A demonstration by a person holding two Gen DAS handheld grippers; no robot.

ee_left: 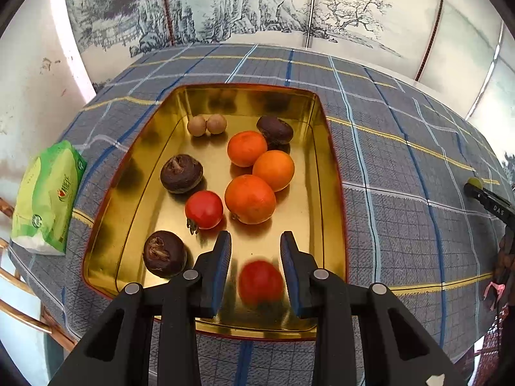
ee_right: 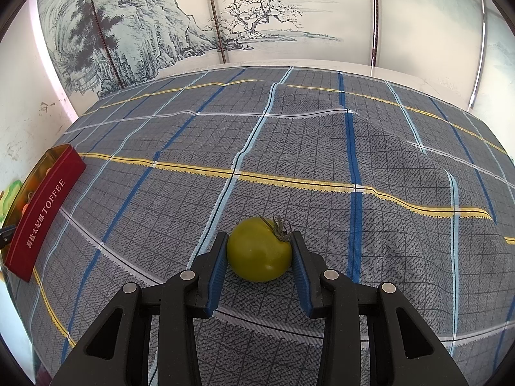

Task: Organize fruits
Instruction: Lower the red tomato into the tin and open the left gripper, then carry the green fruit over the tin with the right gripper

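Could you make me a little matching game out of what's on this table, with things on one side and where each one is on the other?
Things:
1. green tomato
2. oranges
3. green packet

Places:
A. inside the golden tin
B. on the checked cloth, beside the tin
C. between the right gripper jaws

Pairs: 1-C, 2-A, 3-B
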